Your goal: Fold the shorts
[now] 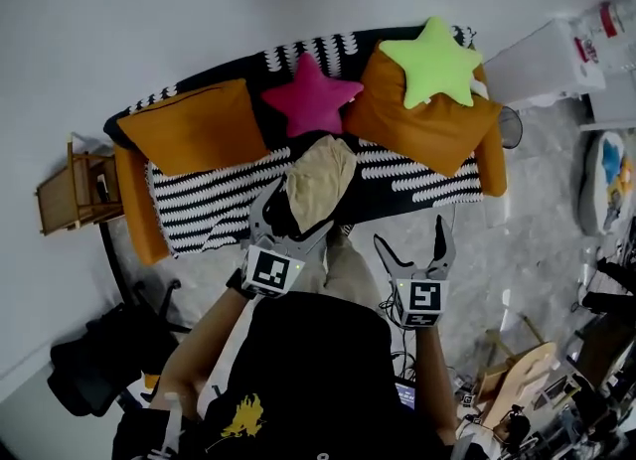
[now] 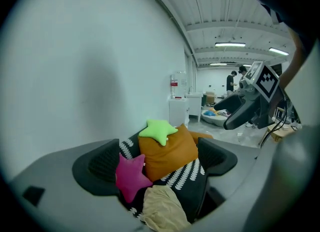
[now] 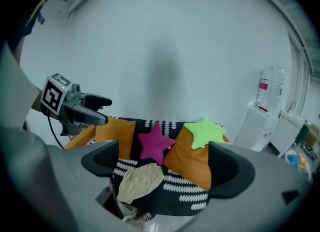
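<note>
While the beige shorts (image 1: 316, 178) lie crumpled on the striped sofa cover (image 1: 214, 205), the left gripper (image 1: 295, 212) hangs at their near edge, jaws spread either side, nothing clamped. To their right, the right gripper (image 1: 412, 234) is also spread and empty.

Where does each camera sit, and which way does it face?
Head view: on the person's head, facing steeply down at the sofa; left gripper, right gripper, forearms and dark torso show.
Left gripper view: on the left gripper, facing the sofa along its open jaws; the right gripper shows at right.
Right gripper view: on the right gripper, facing the sofa along its open jaws; the left gripper shows at left.
Shared: all three see the beige shorts and pink star pillow.
</note>
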A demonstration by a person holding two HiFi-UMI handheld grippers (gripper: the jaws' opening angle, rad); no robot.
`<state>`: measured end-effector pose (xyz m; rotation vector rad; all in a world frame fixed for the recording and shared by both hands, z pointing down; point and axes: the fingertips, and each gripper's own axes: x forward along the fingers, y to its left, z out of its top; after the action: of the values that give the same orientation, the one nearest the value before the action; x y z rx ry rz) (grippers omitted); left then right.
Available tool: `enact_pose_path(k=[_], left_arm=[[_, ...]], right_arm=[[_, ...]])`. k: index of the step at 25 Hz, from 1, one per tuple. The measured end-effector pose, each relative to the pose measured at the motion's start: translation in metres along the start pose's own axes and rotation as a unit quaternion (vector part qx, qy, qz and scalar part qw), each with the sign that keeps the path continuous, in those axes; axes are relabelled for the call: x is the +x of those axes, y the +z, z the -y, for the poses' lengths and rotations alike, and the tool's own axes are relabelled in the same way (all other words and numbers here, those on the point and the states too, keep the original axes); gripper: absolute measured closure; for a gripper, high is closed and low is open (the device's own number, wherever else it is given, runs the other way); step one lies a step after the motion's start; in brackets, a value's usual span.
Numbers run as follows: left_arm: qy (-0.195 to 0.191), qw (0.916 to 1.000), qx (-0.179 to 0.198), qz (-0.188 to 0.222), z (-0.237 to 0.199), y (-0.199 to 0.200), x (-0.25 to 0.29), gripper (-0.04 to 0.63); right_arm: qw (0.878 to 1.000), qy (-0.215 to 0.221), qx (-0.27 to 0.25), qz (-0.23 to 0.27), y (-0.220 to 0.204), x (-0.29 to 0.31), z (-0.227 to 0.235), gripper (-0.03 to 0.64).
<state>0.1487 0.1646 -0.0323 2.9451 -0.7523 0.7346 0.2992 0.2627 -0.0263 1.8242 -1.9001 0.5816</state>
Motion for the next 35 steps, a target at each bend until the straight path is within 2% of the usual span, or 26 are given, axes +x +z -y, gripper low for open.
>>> enact_pose_path(k=[4,7,10,15,20,23,26,29,31,35], left_arm=[[-0.019,0.9992,-0.029,-0.019,-0.020,-0.040,0.072,0.097],[-0.034,0.9976,-0.040,-0.044,-0.029,-0.080,0.108,0.097],[-0.045,0.9956,-0.049,-0.066,-0.043,-0.122,0.144,0.097],[-0.043,0.9946,-0.051,-0.079,-0.074,-0.204,0.215,0.097],[-0.061,0.9921,-0.060,-0.092,-0.063,-0.293,0.262,0.098],[-0.085,0.9863,-0.081,-0.116,-0.055,-0.338,0.276,0.098],[-0.102,0.9831,-0.086,-0.125,-0.047,-0.363,0.281,0.098],[-0.112,0.9800,-0.092,-0.136,-0.045,-0.384,0.281,0.098],[-0.116,0.9781,-0.092,-0.146,-0.048,-0.395,0.280,0.098],[-0.105,0.9798,-0.080,-0.150,-0.069,-0.398,0.283,0.098]], right_arm=[[1.000,-0.018,0.015,-0.021,-0.023,0.060,0.024,0.089],[0.998,-0.011,0.008,-0.060,-0.059,0.114,0.028,0.097],[0.996,0.010,-0.005,-0.090,-0.094,0.181,0.030,0.131],[0.991,0.041,-0.012,-0.125,-0.174,0.307,0.040,0.242],[0.983,0.060,-0.040,-0.171,-0.269,0.390,0.037,0.330],[0.973,0.106,-0.039,-0.200,-0.313,0.440,0.018,0.344],[0.963,0.135,-0.054,-0.226,-0.349,0.485,0.005,0.361],[0.952,0.141,-0.089,-0.256,-0.377,0.512,-0.001,0.403],[0.949,0.141,-0.109,-0.262,-0.382,0.513,-0.011,0.506],[0.948,0.143,-0.185,-0.216,-0.359,0.484,-0.047,0.531]])
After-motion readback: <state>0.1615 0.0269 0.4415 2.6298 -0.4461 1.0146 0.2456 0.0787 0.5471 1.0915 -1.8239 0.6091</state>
